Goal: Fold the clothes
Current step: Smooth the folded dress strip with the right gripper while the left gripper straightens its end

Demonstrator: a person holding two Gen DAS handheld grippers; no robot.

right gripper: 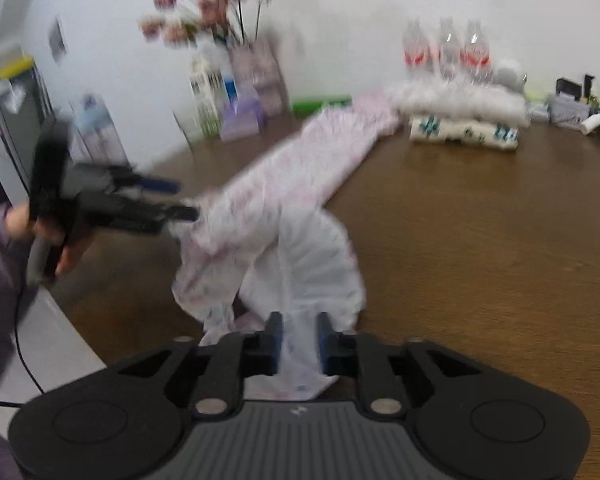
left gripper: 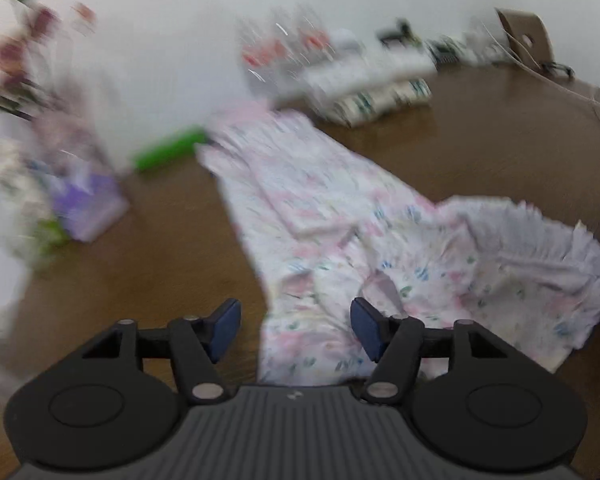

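Rightward, bare table [right gripper: 480,240] beyond floral garment's [right gripper: 284,208] ruffled hem.

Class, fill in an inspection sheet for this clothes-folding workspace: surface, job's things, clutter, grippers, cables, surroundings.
Surface: brown wooden table, mostly bare on its right side.
Job's things: floral garment stretched across the table; folded clothes stack at the back.
Clutter: three water bottles, flower vase, purple box, green object.
Grippers: left gripper open above the garment's edge; right gripper with the garment's ruffled end between its fingers, grip unclear.
Cables: black cable hanging below the person's hand; thin cord far right.
Surroundings: white wall.
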